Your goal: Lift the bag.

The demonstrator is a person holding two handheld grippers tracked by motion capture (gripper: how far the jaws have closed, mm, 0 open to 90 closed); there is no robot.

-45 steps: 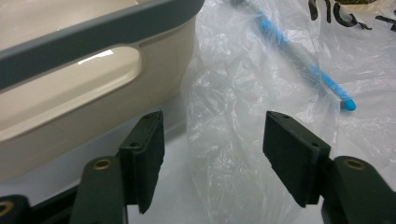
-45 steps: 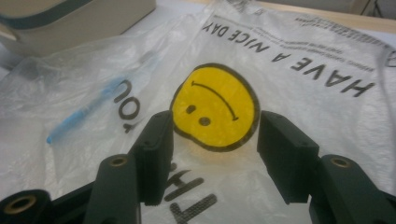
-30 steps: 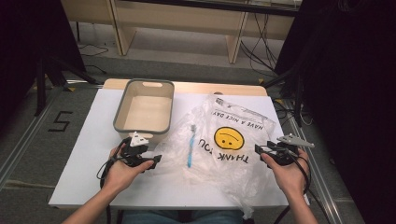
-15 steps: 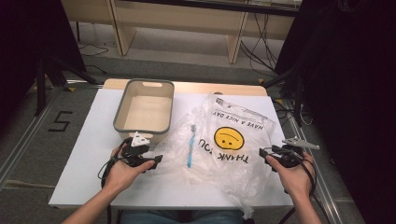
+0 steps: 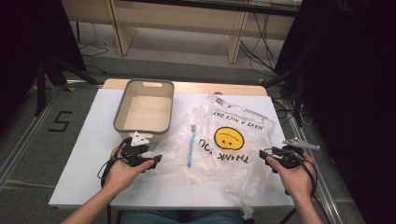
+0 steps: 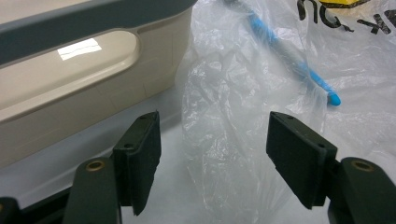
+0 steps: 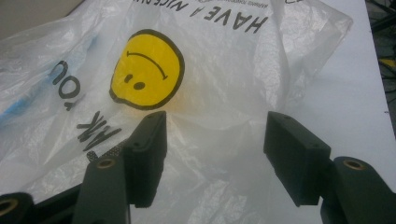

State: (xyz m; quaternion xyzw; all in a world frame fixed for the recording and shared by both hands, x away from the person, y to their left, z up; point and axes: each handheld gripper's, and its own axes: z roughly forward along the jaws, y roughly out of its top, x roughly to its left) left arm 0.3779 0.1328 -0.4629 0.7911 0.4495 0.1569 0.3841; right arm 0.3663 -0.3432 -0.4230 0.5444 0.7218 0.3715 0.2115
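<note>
Left gripper [image 5: 156, 160]: sitting wide open at the plastic bag's [image 5: 233, 140] left edge, gripping nothing.
Right gripper [image 5: 265, 154]: jaws just been opening, empty, at the bag's right edge.
Toothbrush [image 5: 190, 145]: lying inside the bag.

The plastic bag [image 5: 229, 140] is thin, clear, crinkled film with a glossy sheen and printed yellow-and-black ink, and the toothbrush [image 5: 190, 147] inside it looks like smooth blue plastic. At ten o'clock from the bag, the bin [image 5: 144, 111] is smooth beige plastic with a grey rim and a faint gloss. The table [image 5: 88, 154] is matt white, and each gripper's jaws are matt black plastic.
</note>
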